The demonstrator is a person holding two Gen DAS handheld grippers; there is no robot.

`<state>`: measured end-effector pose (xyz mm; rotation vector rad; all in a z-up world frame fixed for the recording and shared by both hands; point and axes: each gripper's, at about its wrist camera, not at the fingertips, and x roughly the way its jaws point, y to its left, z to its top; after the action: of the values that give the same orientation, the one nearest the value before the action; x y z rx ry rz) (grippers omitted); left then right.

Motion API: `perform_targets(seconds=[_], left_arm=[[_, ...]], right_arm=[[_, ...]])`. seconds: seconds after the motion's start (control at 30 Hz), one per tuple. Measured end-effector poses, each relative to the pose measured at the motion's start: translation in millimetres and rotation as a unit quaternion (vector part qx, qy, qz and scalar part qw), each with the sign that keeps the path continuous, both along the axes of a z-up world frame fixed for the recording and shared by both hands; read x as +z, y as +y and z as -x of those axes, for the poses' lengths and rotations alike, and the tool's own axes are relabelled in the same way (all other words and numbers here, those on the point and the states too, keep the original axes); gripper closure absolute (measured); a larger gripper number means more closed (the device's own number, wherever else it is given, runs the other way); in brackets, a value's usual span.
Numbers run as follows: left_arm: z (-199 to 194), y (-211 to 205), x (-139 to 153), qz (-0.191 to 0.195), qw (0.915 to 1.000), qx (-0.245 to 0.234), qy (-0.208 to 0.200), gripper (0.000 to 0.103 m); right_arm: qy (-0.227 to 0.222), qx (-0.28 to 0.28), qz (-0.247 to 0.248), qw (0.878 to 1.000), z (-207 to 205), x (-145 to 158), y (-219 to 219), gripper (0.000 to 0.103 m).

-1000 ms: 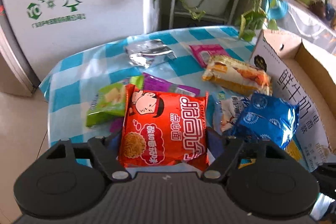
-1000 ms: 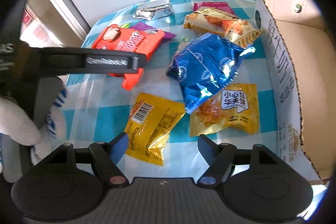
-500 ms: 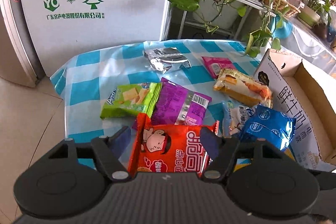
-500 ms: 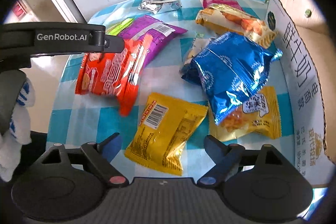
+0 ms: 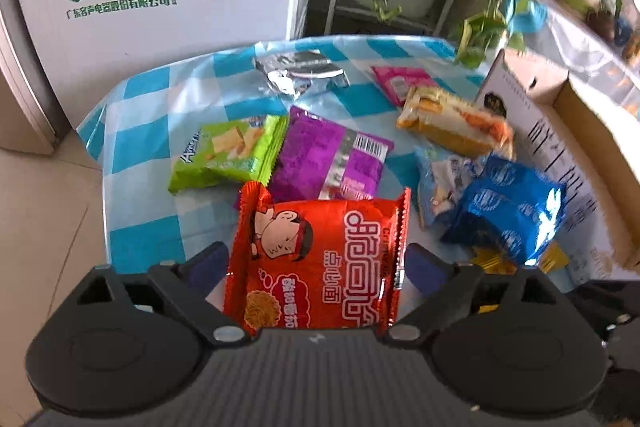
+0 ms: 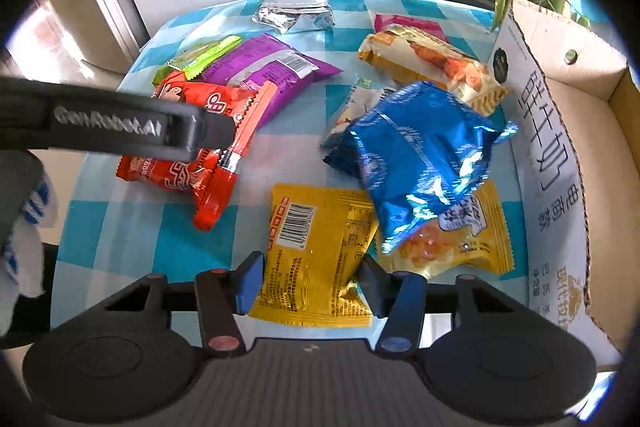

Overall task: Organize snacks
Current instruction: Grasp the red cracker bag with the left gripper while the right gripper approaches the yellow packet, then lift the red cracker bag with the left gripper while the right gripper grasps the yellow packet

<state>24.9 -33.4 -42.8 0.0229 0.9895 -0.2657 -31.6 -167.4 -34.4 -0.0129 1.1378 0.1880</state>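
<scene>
A red noodle packet (image 5: 312, 227) lies on the blue-checked tablecloth (image 5: 140, 227) between the fingers of my left gripper (image 5: 315, 263). Its jaws are opening and a gap shows at the left pad. The right wrist view shows the same left gripper (image 6: 120, 123) as a black bar over the red packet (image 6: 180, 175). My right gripper (image 6: 310, 273) is closing on a yellow packet with a barcode (image 6: 316, 239), both pads against its crumpled sides. An open cardboard box (image 6: 552, 155) stands at the right.
A blue bag (image 6: 420, 155) rests on a second yellow packet (image 6: 472, 247) beside the box. Purple (image 6: 264, 67), green (image 5: 224, 155), silver (image 6: 292, 13), pink (image 6: 404, 23) and orange (image 6: 432, 63) packets lie further back. A gloved hand (image 6: 24, 227) is at the left. Plants hang behind the table.
The left jaws have widened around the red packet, which has come down from its raised tilt. The right gripper moved in on the yellow packet and its fingers drew together on it.
</scene>
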Motion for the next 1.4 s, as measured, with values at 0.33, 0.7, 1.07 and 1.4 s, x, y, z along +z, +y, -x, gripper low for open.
perform_targets(seconds=[0.33, 0.7, 1.07, 1.4], left_arm=[[-6.2, -12.7, -21.9, -0.052, 0.9985, -0.008, 0.016, 0.002], [-5.2, -13.5, -30.7, -0.055, 0.9984, 0.009, 0.004, 0.000], [0.0, -13.9, -29.0, -0.054, 0.9985, 0.009, 0.000, 0.006], [21.4, -4.9, -16.1, -0.023, 0.9992, 0.026, -0.020, 0.027]], right_arm=[[0.006, -0.006, -0.011, 1.000, 2.5, 0.8, -4.9, 0.043], [0.010, -0.014, -0.012, 1.000, -2.1, -1.9, -4.4, 0.030], [-0.004, 0.005, 0.030, 1.000, -3.3, -7.1, 7.2, 0.039], [-0.009, 0.007, 0.009, 1.000, -1.6, 0.0, 1.4, 0.049]])
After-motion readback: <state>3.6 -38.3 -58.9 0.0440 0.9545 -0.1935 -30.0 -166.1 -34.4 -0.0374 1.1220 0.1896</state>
